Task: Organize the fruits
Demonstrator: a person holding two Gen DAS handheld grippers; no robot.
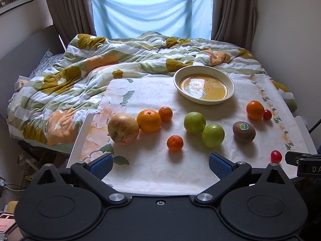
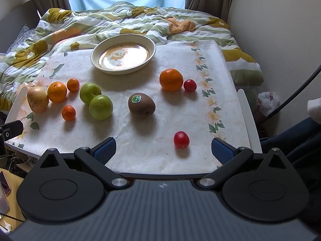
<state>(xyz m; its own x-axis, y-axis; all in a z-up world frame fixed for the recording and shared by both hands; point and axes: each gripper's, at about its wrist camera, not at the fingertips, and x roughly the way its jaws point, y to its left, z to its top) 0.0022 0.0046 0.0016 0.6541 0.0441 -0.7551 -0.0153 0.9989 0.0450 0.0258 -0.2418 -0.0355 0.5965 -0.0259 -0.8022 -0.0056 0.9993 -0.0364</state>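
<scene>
Behind the surface [image 2: 140, 156] lay a bed with a flowered quilt [image 1: 60, 84] under the window. Both claws, the left claw [image 1: 160, 163] and the right claw [image 2: 163, 149], stood wide and held nothing, low in their frames. No fruit was in the bowl [image 2: 94, 60], which sat at upper centre of the right view. I judged a good first step was the cherry tomato [image 2: 181, 139], just ahead of the right claw: close gently on its sides. The kiwi [image 2: 141, 105] at centre lay with its long axis toward lower right.
</scene>
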